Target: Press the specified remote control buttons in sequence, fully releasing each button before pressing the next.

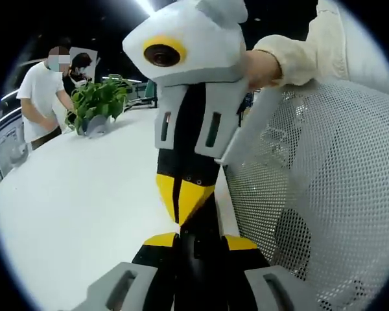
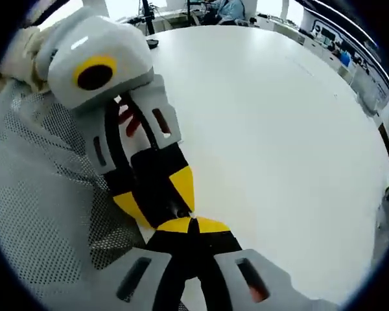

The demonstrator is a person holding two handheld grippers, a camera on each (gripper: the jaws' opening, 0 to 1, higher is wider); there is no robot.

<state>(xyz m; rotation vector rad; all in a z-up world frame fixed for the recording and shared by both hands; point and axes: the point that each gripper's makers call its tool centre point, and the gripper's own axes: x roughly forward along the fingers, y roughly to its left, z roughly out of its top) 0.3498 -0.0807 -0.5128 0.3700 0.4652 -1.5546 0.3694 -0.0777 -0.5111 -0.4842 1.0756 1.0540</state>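
Between the yellow pads of my left tongs (image 1: 201, 241), at six o'clock in the left gripper view, sits a slim black thing that I take for the remote control (image 1: 198, 259). The jaws are clamped against its sides; its buttons I cannot make out. My right tongs (image 1: 180, 197) come down from twelve o'clock, clenched on nothing, and their joined yellow tip touches the remote's near end. My hand (image 1: 262, 68) in a cream sleeve (image 1: 298, 55) holds them at one o'clock.

At six o'clock in the right gripper view the right tongs (image 2: 192, 225) rise, jaws pressed together, meeting the left tongs (image 2: 154, 194), which reach in from ten o'clock with the black remote (image 2: 149, 172) between their pads.

Both pairs hang over a white table (image 1: 84, 194) edge. A grey mesh chair back (image 1: 324, 181) lies from three to five o'clock in the left gripper view. A potted plant (image 1: 98, 103) stands on the table at ten o'clock, with a person in a white shirt (image 1: 39, 97) just beside it.
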